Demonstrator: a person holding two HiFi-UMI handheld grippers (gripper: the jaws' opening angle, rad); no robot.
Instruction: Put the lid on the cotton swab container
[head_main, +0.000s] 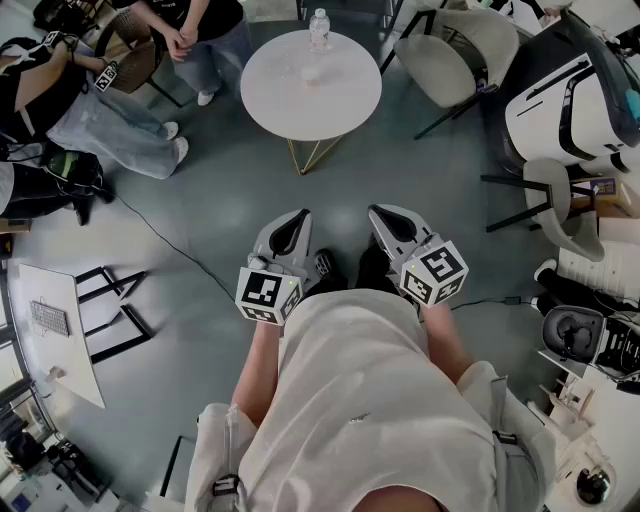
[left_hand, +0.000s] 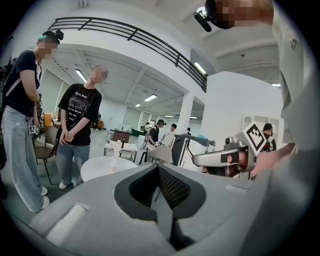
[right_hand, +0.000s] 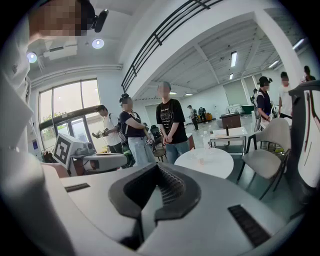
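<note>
While left gripper (head_main: 299, 215) hangs closed, floor (head_main: 225, 185) open ahead

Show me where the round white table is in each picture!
Head view: the round white table is at the top, in the middle.
Left gripper view: the round white table is low, left of the middle.
Right gripper view: the round white table is right of the middle.
Shared landmark: the clear bottle standing on it.

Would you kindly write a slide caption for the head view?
Left tool and right tool, shut and empty, short of a round table bearing a bottle and small clear container.
</note>
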